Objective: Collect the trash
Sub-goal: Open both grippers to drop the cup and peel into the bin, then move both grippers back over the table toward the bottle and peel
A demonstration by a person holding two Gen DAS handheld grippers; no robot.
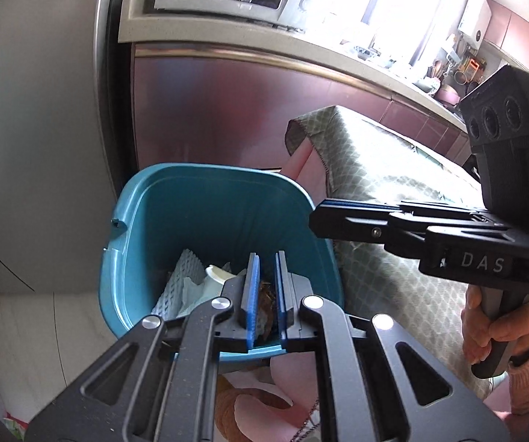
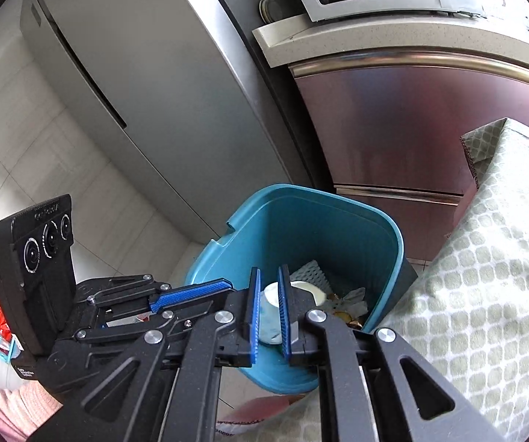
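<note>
Both tools hang tilted down over the teal bin [image 1: 198,169], which stands on the floor between the steel fridge [image 2: 161,103] and the patterned cloth [image 2: 485,258]; the task's trash already lies at its bottom: a white paper cup [image 1: 218,276], crumpled tissue [image 1: 190,291] and a brown scrap [image 1: 266,300]. The left hand-held gripper [image 1: 267,258] has its blue pads parted by only a slit and grips nothing, the brown scrap showing through the gap from below, as I judge it; the right hand-held gripper [image 2: 269,270] is likewise barely open and empty, the cup seen between its pads being down in the bin. The drop looks done, so the step is a clean exit; check that nothing clings to the pads; lift straight up before swinging aside, so neither finger catches the rim and tips the light bin; keep the two tools apart; open wider only when nearing the next piece.
</note>
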